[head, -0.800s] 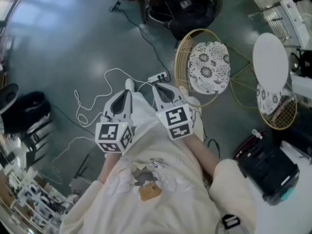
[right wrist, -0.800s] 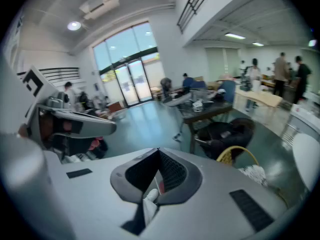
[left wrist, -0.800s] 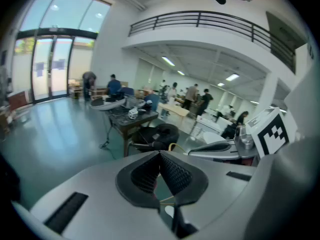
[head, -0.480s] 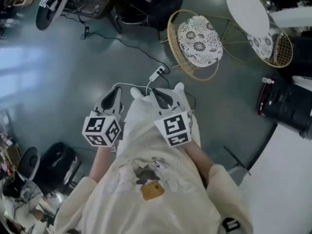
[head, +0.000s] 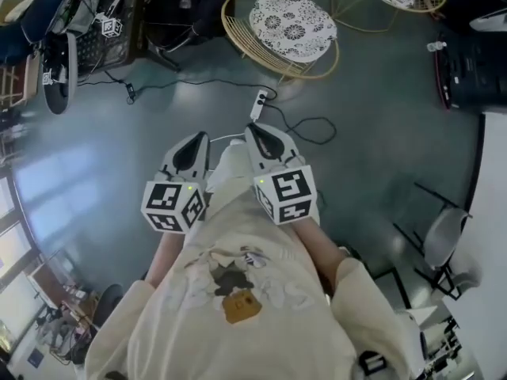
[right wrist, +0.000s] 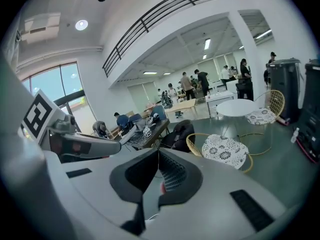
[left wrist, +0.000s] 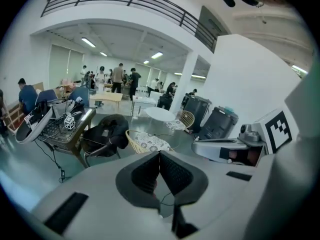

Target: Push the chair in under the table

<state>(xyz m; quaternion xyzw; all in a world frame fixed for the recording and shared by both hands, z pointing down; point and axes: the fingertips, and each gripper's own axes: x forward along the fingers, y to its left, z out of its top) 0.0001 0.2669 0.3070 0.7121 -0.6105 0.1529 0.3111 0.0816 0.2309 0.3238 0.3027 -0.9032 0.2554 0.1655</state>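
Note:
The chair, a gold wire frame with a black-and-white patterned cushion, stands on the grey floor at the top of the head view, well ahead of both grippers. It also shows in the left gripper view and in the right gripper view. The round white table stands behind it. My left gripper and right gripper are held side by side in front of my body. Both are shut with nothing between the jaws, pointing somewhat downward toward the chair.
A power strip with a black cable lies on the floor between me and the chair. A dark bag on a seat stands left of the chair, beside a cluttered desk. Black bins are at right. A second wire chair sits by the table.
The head view has swung round, so the chair has slid from the upper right to the top middle. Both grippers stay shut and close together before my body.

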